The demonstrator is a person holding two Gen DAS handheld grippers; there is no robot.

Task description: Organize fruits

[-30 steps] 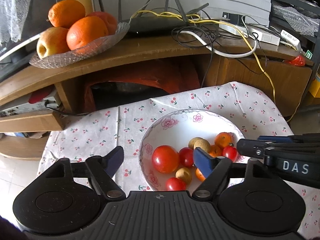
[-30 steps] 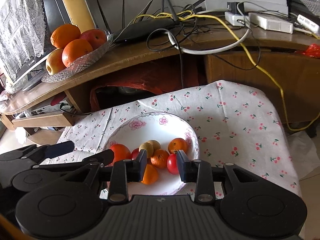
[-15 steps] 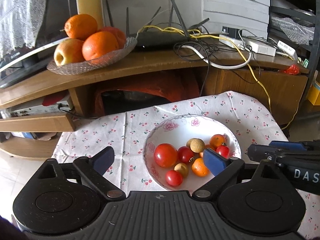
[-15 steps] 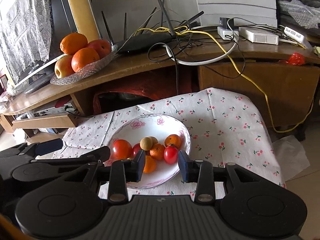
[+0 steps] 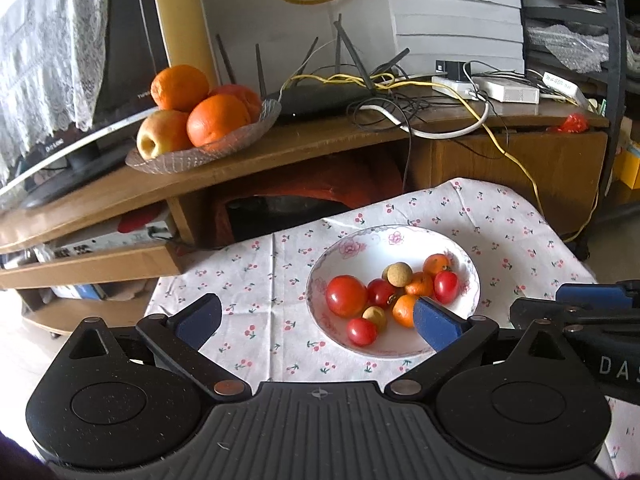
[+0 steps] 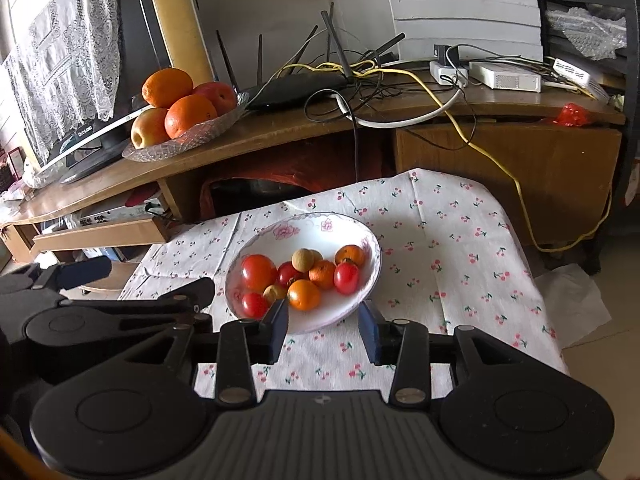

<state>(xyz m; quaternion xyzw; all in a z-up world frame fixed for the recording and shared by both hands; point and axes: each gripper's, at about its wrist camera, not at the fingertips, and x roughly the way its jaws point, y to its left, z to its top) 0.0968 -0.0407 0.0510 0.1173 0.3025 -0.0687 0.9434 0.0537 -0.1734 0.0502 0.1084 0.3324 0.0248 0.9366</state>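
Note:
A white flowered bowl [image 5: 404,240] [image 6: 320,226] stands on the cherry-print cloth and holds small fruit: a big tomato [image 5: 346,295] [image 6: 258,271], cherry tomatoes, small oranges [image 6: 304,294] and round tan fruits [image 5: 399,274]. My left gripper [image 5: 316,318] hangs open and empty above the bowl's near left side. My right gripper [image 6: 323,320] is open too, above the bowl's near rim, with nothing between its fingers. A glass dish [image 5: 200,152] [image 6: 180,142] of oranges and apples sits on the wooden shelf behind.
The wooden shelf [image 5: 320,144] carries a black router [image 5: 320,96], tangled cables and white boxes. A monitor base [image 5: 60,176] is at far left. The cloth-covered table [image 6: 460,240] drops off at the right, with crumpled paper [image 6: 576,292] on the floor.
Both grippers have drawn back and up from the bowl, so the bowl looks smaller and lies farther ahead. The right gripper's jaws have spread wider. The fruit has not moved.

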